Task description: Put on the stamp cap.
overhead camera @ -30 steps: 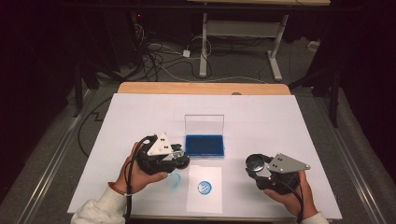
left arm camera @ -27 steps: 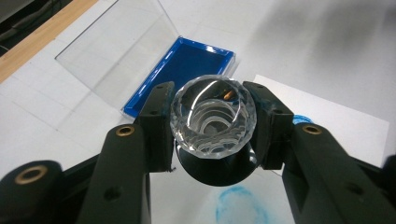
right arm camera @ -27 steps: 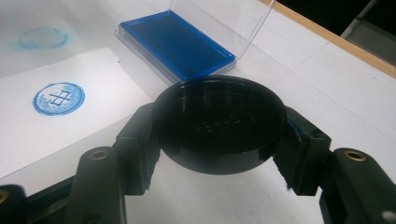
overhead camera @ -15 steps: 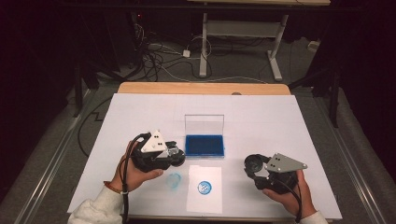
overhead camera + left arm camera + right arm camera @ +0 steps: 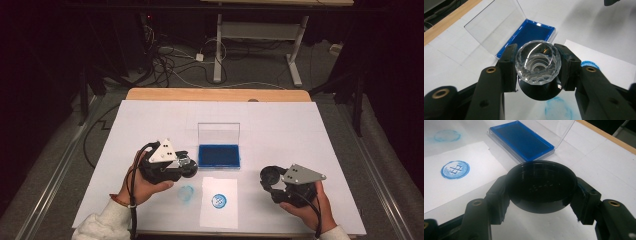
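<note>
Evidently the stamping is done: a blue print point(image 5: 218, 200) sits on the paper sheet point(image 5: 220, 212) just in front of the open ink pad point(image 5: 219, 156). The left claw point(image 5: 538, 67) is clamped on the stamp point(image 5: 538, 63) by its crystal handle, held just left of the ink pad. The right claw point(image 5: 541, 192) is clamped on the black cap point(image 5: 541, 186), to the pad's right. Next, probably, cap meets stamp, which calls for lining up the two rims.

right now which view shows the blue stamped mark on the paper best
The right gripper view: the stamped mark is large, its ring and inner lines clear. The high view shows it small; the left gripper view catches an edge.
</note>
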A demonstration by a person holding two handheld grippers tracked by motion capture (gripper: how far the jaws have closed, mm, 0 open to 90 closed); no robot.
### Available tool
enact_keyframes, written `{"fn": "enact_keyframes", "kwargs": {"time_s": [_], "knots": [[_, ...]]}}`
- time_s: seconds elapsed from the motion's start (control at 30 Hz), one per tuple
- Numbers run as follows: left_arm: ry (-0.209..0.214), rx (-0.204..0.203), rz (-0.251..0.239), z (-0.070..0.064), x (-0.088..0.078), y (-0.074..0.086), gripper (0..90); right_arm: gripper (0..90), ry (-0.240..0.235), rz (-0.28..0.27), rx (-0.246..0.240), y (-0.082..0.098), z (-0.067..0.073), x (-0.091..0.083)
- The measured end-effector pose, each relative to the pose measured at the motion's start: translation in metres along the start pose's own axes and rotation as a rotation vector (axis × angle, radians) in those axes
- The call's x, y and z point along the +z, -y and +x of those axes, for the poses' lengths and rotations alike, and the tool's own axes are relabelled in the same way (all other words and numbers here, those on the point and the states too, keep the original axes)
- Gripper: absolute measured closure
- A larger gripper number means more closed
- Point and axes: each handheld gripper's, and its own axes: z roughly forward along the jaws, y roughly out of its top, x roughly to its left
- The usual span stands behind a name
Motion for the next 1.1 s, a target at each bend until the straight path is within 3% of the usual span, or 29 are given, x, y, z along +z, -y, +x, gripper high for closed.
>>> {"fn": "enact_keyframes", "kwargs": {"time_s": [0.53, 1.1], "knots": [[0.001, 0.007, -0.017, -0.004, -0.001, -0.004, 54.7, 38.8, -0.038, 0.013, -0.028, -0.002, 0.011, 0.008], [0.029, 0.024, -0.009, -0.01, 0.011, -0.01, 54.7, 38.8, -0.061, 0.012, -0.029, -0.005, 0.018, 0.015]]}}
